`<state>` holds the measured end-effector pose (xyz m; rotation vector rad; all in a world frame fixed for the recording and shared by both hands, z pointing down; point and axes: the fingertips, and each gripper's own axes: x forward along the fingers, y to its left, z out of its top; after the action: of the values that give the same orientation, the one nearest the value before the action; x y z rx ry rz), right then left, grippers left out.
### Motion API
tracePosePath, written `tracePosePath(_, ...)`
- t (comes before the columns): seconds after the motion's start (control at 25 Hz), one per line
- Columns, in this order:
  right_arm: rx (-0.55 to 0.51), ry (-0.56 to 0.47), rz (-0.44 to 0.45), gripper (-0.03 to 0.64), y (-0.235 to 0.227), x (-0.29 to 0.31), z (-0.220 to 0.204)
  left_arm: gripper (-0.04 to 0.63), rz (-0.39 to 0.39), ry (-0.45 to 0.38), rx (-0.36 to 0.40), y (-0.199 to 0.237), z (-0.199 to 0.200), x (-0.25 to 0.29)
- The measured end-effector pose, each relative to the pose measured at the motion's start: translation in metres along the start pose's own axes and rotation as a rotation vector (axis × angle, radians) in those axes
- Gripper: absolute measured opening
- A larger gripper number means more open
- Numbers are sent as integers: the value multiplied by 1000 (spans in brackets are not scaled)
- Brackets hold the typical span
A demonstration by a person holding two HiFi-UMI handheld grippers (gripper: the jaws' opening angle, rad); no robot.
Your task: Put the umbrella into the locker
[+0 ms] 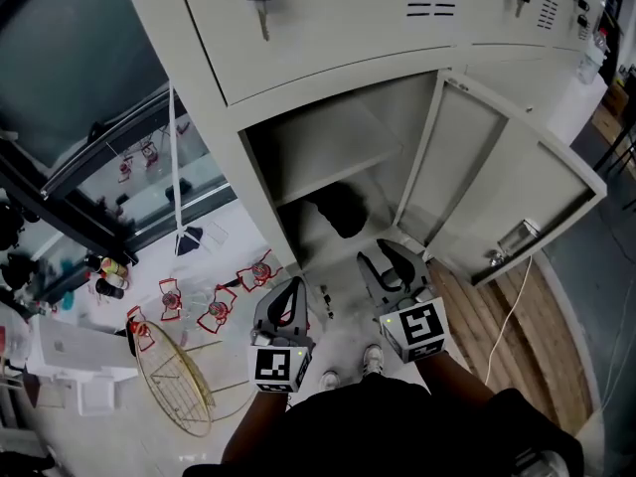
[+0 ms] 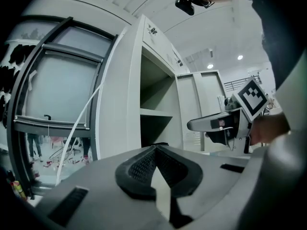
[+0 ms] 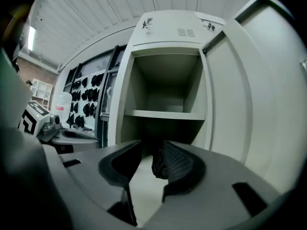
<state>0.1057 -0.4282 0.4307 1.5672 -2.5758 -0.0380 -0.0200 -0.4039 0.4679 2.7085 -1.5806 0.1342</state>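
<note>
Right gripper points level at the open locker, its jaws standing apart with nothing between the pads. Straight ahead of it and a little below, past the gap between the jaws, the black umbrella lies on the floor of the lower compartment, under the shelf, clear of the tips. To this gripper's right the locker door hangs swung wide.

Left gripper is held just beside the right one, on its left and slightly further back from the opening. Its jaws are closed, the tips meeting on nothing. It faces the locker's left edge, with a glass partition off to its left. Behind it and to the left, a wire basket lies on the floor.
</note>
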Motion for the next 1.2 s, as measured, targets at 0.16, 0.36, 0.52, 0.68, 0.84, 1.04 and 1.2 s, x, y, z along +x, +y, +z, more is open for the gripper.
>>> tracePosePath(0.16,6,-15,-22,18,-4,-11,1,-3,-18,-20,9,-7,11,3)
tracePosePath(0.36,-19,-24,-22,-3,0,-16,2,-3,-13,-39,1,-6,19,5)
tracePosePath(0.52,-34,-15,-17,-3,1,-16,0,-3,-3,-47,-9,-5,21,5)
tracePosePath(0.68,-60,-14,-18,-3,1,-15,0,-3,2,-45,-32,-4,16,3)
tracePosePath(0.84,-150,-11,-32,-3,5,-16,3,-3,13,-33,-52,-3,12,-1)
tracePosePath(1.04,-163,-10,-22,-3,11,-15,4,-3,12,-32,-47,-4,11,-2)
tracePosePath(1.2,-197,0,-27,-3,13,-15,3,-3,21,-35,-58,-3,12,-4)
